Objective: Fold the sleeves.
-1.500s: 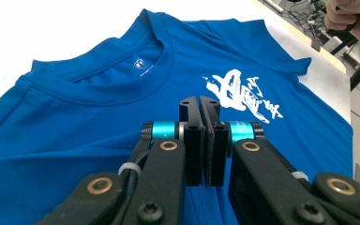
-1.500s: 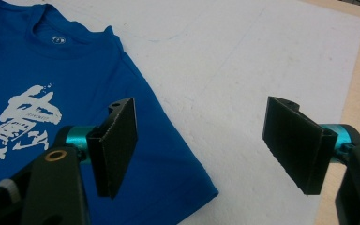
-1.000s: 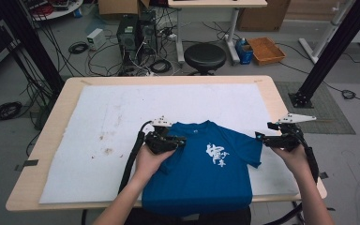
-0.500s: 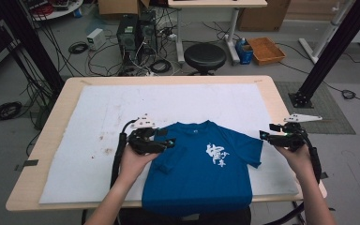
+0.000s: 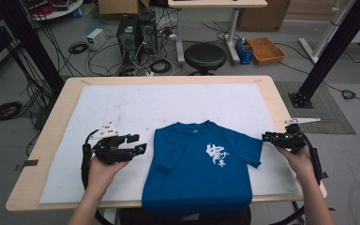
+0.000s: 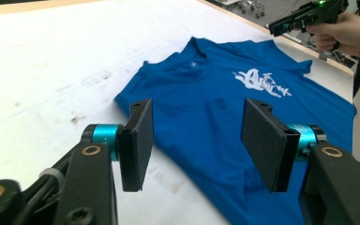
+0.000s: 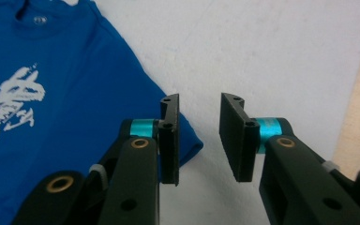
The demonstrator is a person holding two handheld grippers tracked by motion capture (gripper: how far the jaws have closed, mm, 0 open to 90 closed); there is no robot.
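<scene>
Blue T-shirt (image 5: 206, 173): lies flat, front up, on the white sheet (image 5: 122, 108) at the near middle of the tabletop (image 5: 281, 98). White print (image 5: 217, 154) on the chest; its characters are too small to read. Left sleeve folded in over the body; right sleeve spread out to the right. The hem hangs past the near edge of the tabletop and is cut off from sight there.

Left claw (image 5: 138, 144): held in the person's left hand (image 5: 104, 164), just left of the shirt and apart from it, over bare white sheet. In the left gripper view the left claw (image 6: 197, 140) has its jaws wide apart with nothing between them; the shirt's folded side lies beyond and below.

Right claw (image 5: 268, 138): held in the right hand (image 5: 300, 157) at the right edge of the sheet, its tip just beside the end of the right sleeve. In the right gripper view the right claw (image 7: 199, 136) has its jaws parted with a clear gap and nothing gripped; the sleeve end lies under the jaw on the shirt's side. Whether that jaw touches the cloth cannot be told.

White sheet: faint stains on its left half.

Beyond the tabletop: black stool (image 5: 205, 57), cables on the floor.
</scene>
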